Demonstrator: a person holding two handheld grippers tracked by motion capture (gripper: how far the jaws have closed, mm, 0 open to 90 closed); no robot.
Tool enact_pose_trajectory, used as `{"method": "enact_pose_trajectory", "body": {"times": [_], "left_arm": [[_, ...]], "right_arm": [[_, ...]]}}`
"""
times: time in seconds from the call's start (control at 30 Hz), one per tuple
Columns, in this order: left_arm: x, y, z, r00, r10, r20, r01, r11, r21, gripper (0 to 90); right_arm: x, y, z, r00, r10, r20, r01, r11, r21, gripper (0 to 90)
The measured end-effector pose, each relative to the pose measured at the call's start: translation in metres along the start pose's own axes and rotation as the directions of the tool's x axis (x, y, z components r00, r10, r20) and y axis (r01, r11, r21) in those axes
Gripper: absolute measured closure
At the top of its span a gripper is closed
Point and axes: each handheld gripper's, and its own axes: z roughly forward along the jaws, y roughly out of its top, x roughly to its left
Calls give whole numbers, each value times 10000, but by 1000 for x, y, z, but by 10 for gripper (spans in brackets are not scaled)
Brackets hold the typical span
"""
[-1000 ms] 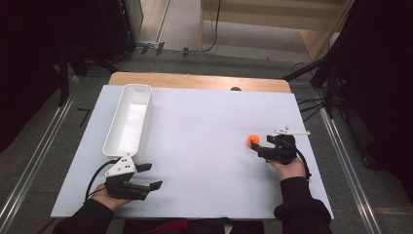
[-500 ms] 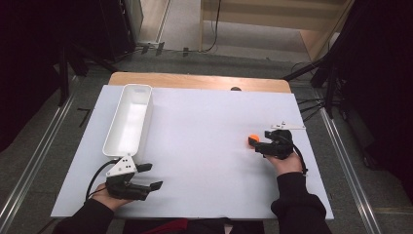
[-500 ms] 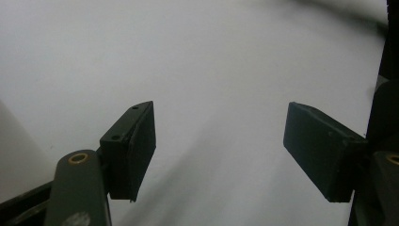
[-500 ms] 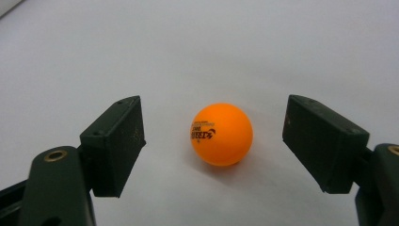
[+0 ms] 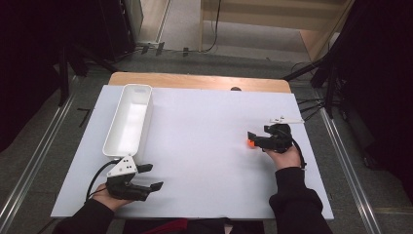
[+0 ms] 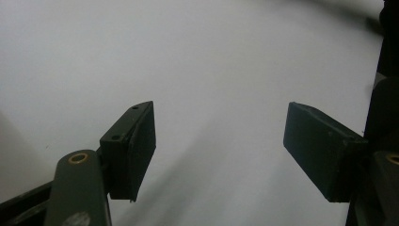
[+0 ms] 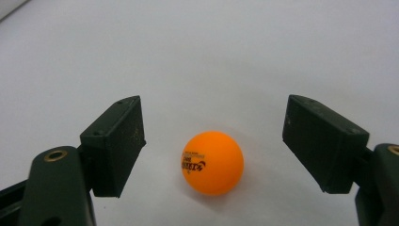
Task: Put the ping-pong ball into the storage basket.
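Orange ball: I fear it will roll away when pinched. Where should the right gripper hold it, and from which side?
Grip the orange ball across its widest middle, coming in level along the table as the open right gripper already does. It is round and sits free between the jaws, so off-centre pads would likely squirt it out.

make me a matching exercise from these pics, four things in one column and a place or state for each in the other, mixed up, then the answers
Things:
1. orange ball
2. white bin
3. left gripper
4. right gripper

Places or states:
A. open, with bare table between its fingers, at the near left of the table
B. on the table, lying between two open fingers, touching neither
C. open around a ball, on the right side of the table
D. long and empty, along the table's left side

Pairs: 1-B, 2-D, 3-A, 4-C
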Motion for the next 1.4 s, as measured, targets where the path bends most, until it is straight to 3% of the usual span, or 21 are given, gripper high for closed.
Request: {"method": "enact_pose_trajectory", "body": {"times": [0.9,1.4], "left_arm": [[1,0,0,10000,61,21,-61,9999,115,264],[1,0,-1,10000,28,4,-28,9999,139,264]], "right_arm": [[1,-2,10,9998,-136,-140,141,9995,292,213],[2,-11,20,9995,-277,118,270,9981,558,220]]}}
